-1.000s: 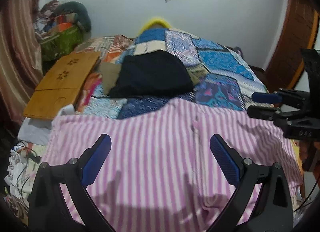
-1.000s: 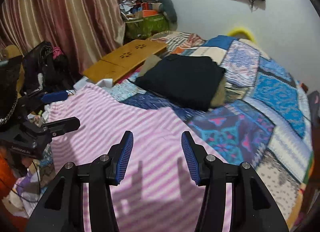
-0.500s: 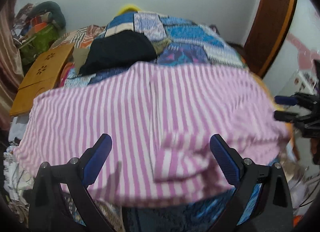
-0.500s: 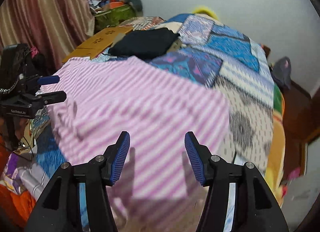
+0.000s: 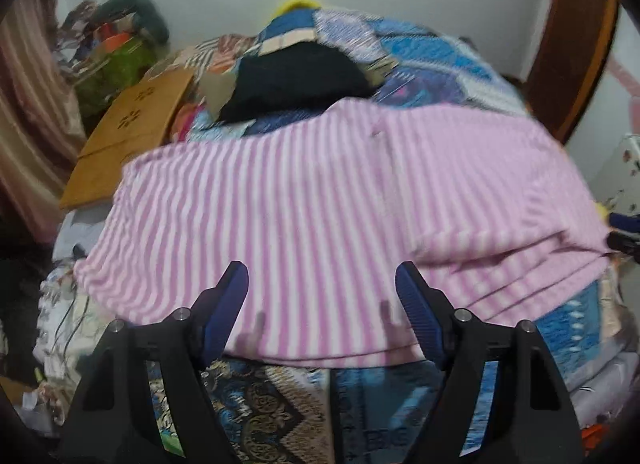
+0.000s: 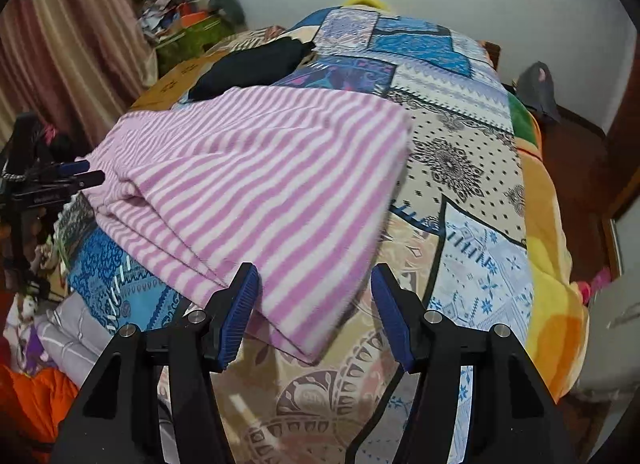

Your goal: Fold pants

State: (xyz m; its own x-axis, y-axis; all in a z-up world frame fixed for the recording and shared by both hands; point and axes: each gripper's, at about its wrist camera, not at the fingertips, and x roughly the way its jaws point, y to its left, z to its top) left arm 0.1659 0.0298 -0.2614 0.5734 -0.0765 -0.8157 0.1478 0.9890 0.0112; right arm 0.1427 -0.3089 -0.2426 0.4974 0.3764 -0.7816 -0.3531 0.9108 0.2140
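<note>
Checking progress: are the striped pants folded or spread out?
Folded: the striped pants show stacked layered edges at one end, lying on the patchwork bedspread.

One pink striped pants [image 5: 320,200], one black folded garment [image 5: 296,80] behind the pants, one wooden board [image 5: 132,132] left of the pants, two grippers [image 5: 322,296] [image 6: 314,296].

Pink-and-white striped pants [image 5: 320,200] folded in layers, lying flat across patchwork bedspread, layered edges stacked at one end.

pants [image 5: 320,200]: pink-white stripes | quilt [image 6: 460,152]: blue, cream patchwork prints | folded garment [image 5: 296,80]: black
</note>
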